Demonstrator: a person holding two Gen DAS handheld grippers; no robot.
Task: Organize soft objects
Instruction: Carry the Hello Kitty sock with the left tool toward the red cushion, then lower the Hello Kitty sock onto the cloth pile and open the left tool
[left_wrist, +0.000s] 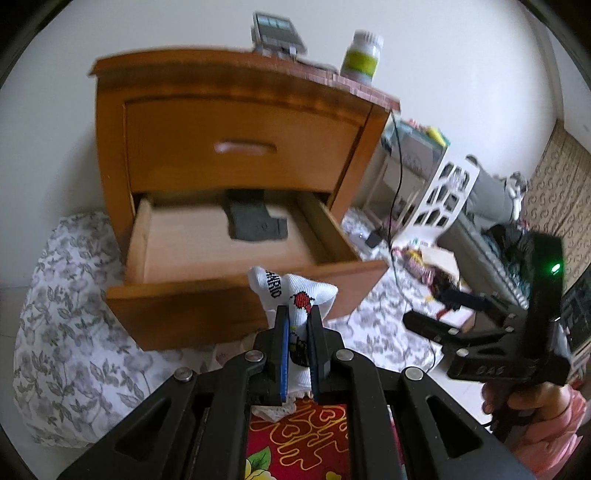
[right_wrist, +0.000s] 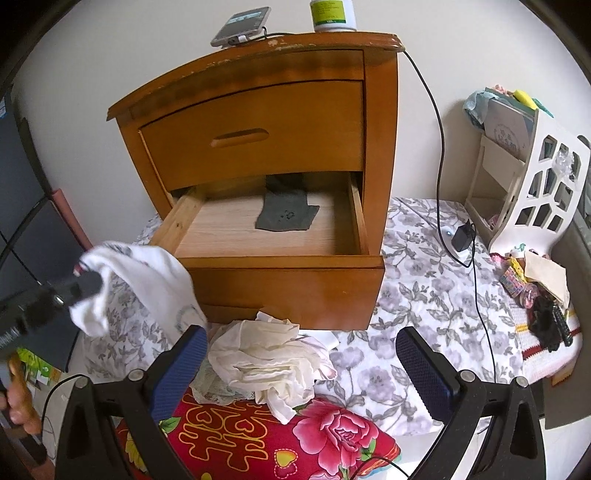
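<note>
My left gripper (left_wrist: 298, 314) is shut on a white sock (left_wrist: 295, 288) with a red ladybird print, held just in front of the open bottom drawer (left_wrist: 184, 302) of a wooden nightstand. A flat grey sock (left_wrist: 255, 221) lies inside the drawer. In the right wrist view the same white sock (right_wrist: 147, 280) hangs from the left gripper (right_wrist: 85, 286) at the drawer's (right_wrist: 295, 288) left front corner. My right gripper (right_wrist: 303, 365) stands open above a crumpled pile of cream-white cloth (right_wrist: 269, 362) on the bed; neither blue pad touches it. The grey sock (right_wrist: 286, 216) lies toward the drawer's back.
A phone (right_wrist: 240, 26) and a bottle (right_wrist: 332, 14) stand on the nightstand top (right_wrist: 258, 55). A black cable with a charger (right_wrist: 461, 236) runs down its right side. A white cut-out rack (right_wrist: 535, 184) stands right. A red flowered pillow (right_wrist: 332, 432) lies below the pile.
</note>
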